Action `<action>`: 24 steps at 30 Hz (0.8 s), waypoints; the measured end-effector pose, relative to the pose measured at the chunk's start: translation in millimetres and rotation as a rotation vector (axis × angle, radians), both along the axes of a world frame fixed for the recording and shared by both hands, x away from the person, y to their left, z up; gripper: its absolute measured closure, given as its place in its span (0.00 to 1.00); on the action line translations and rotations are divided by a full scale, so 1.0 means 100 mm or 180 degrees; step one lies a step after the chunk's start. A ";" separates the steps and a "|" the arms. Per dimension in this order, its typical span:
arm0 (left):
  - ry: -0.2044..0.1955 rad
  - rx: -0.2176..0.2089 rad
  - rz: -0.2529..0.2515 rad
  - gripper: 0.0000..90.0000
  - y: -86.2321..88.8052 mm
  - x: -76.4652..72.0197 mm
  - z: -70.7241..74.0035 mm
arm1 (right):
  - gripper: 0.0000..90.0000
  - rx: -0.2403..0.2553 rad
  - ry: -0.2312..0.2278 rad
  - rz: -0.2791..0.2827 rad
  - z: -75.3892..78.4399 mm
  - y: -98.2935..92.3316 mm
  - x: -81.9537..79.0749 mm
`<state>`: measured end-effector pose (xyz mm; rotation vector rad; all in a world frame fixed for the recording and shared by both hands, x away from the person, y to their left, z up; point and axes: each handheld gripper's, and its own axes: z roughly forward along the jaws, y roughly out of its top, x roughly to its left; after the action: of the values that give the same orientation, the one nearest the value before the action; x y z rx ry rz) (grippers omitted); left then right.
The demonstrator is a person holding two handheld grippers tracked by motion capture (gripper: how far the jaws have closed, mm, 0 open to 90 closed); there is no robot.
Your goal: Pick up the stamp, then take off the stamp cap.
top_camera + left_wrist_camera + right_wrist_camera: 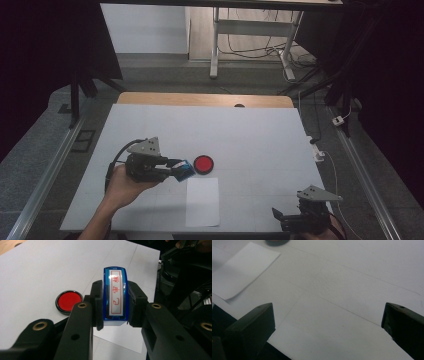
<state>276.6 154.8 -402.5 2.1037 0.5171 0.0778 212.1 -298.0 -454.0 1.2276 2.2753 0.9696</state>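
- High view: the white counter (pixel 150 125) is a matt, flat sheet; the white paper (pixel 202 201) lies on it near the front edge, a thin smooth rectangle with its long axis running front to back.
- Left tool (pixel 177 169) is clenched on the stamp (pixel 184 170), held above the counter; the right tool (pixel 278 215) rests well apart at the front right, its jaws spread with nothing between them.
- Ink pad (pixel 203 164), a round red disc in a dark glossy rim, sits just beside the stamp, so I judge the left hand is nearer for inking.
- Left gripper view: the stamp (pixel 116 295) is a glossy blue plastic block with a red-printed label, long axis along the jaws.
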 end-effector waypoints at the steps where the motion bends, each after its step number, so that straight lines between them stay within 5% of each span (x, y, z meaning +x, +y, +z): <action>1: 0.0006 -0.0014 -0.0005 0.78 0.00 0.00 0.00 | 0.00 0.0054 -0.0008 0.0025 0.01 0.01 0.00; 18: -0.0030 -0.0083 -0.0181 0.78 -0.06 -0.01 0.06 | 0.00 0.0463 -0.0082 0.0621 0.18 0.41 0.05; 24: -0.0024 -0.0106 -0.0199 0.78 -0.06 0.00 0.07 | 0.00 0.0446 -0.0097 0.0966 0.23 0.62 0.13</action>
<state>276.3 148.3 -396.0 2.0845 0.4449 0.0410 225.1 -236.3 -431.3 0.9262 2.4506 1.2637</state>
